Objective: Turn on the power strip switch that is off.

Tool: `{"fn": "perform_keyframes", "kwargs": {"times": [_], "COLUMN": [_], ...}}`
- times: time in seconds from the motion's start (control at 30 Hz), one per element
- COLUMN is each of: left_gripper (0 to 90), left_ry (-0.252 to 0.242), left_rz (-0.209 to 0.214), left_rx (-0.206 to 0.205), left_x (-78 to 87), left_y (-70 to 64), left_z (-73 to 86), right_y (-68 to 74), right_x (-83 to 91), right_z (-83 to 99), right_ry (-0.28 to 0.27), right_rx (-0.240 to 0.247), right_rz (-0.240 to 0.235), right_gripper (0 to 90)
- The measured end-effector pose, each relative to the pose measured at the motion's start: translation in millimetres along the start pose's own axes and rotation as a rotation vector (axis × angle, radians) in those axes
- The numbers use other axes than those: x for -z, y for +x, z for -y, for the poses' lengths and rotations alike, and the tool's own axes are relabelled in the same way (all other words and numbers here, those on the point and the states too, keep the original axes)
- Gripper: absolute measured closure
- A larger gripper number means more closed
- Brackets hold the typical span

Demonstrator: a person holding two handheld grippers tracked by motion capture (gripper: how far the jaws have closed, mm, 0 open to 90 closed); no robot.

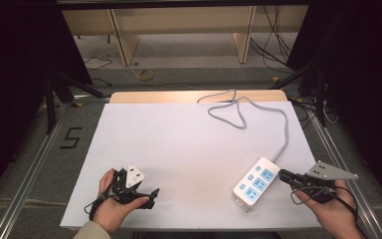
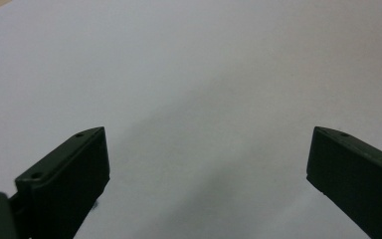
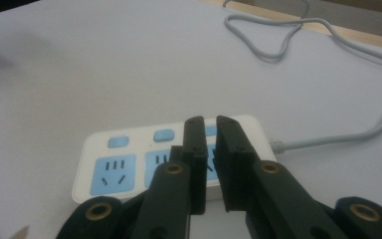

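Observation:
A white power strip [image 1: 256, 181] with blue sockets lies at the front right of the white table [image 1: 179, 144]. Its grey cable [image 1: 238, 107] loops toward the back edge. My right gripper [image 1: 282, 175] is shut with nothing between its jaws, and its tips are at the strip's cable end. In the right gripper view the gripper [image 3: 210, 119] is low over the power strip [image 3: 114, 169], with the cable [image 3: 278, 50] curling beyond. My left gripper [image 1: 152, 196] rests at the front left, far from the strip. In its own view the left gripper [image 2: 208, 132] is wide open over bare white surface.
The table's wooden back edge [image 1: 194, 95] borders the white sheet. On the floor at the left is a black "5" marking [image 1: 71, 138]. Wooden shelving [image 1: 179, 30], floor cables [image 1: 273, 45] and dark stands [image 1: 69, 84] stand behind the table.

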State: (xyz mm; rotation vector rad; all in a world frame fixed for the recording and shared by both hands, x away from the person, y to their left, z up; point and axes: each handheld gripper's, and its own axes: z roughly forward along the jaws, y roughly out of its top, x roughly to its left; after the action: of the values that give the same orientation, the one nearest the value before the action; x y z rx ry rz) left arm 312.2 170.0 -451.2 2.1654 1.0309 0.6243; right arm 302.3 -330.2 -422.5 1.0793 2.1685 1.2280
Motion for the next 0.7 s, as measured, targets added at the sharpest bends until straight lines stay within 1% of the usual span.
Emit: {"fn": "perform_keyframes", "kwargs": {"times": [0.1, 0.3, 0.7], "left_gripper": [3.1, 3.3, 3.5], "left_ry": [-0.004, -0.001, -0.004], "left_rz": [-0.005, -0.006, -0.008], "left_rx": [0.005, -0.002, -0.002], "left_x": [0.0, -0.7, -1.6], "left_y": [0.1, -0.3, -0.8], "left_z": [0.0, -0.4, -0.7], "right_y": [-1.2, -2.2, 0.2], "right_x": [-0.2, -1.5, -9.6], "right_z": [-1.0, -5.2, -15.8], "right_ry": [0.018, 0.035, 0.055], "right_rx": [0.015, 0.023, 0.033], "right_rz": [0.008, 0.016, -0.003], "right_gripper": [89.8, 90.0, 90.0]}}
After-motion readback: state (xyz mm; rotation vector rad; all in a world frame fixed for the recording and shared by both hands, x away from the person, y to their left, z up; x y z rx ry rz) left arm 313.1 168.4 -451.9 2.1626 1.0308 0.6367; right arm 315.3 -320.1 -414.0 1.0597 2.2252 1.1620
